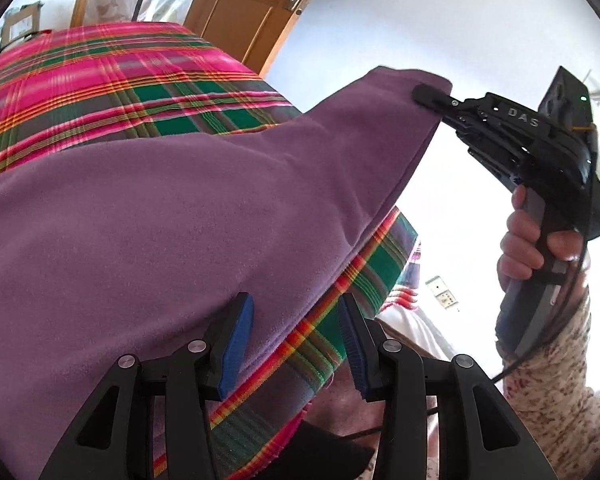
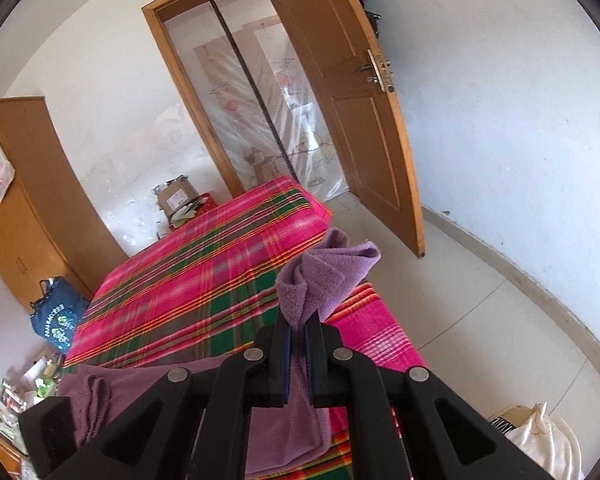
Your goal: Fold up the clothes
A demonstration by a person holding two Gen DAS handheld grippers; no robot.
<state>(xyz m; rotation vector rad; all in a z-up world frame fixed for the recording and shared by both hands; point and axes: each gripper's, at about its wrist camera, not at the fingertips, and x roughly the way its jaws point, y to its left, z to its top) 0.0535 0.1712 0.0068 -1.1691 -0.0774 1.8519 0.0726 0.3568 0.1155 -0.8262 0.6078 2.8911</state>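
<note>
Across the plaid bed (image 2: 204, 280) a purple fleece (image 1: 148, 216) is lying spread, with one corner being lifted off the sheet by the right gripper (image 1: 432, 94). Judging by the nap and the way it is drooping in a soft curve between the lifted corner and the bed, the fleece is looking light, limp and slightly grippy rather than slippery; it is not going to hold a crease by itself, and any unsupported stretch is going to sag. Corners and hems are looking like the best places to take hold, since a pinch in the middle would only be bunching the cloth.

In the right wrist view the right gripper's jaws are closing tight on a bunched corner of the fleece, which is sprouting up between the blue pads (image 2: 287, 356) in a crumpled tuft, while more purple cloth is hanging below. A hand (image 1: 540, 248) in a speckled sleeve (image 1: 556, 392) is holding that gripper's handle.

The left gripper (image 1: 296, 344) is hovering at the near edge of the fleece with its jaws standing wide apart, holding nothing; the fleece's hem and a strip of plaid sheet are showing in the gap between its pads. Whether either pad is touching the cloth, I cannot tell.
</note>
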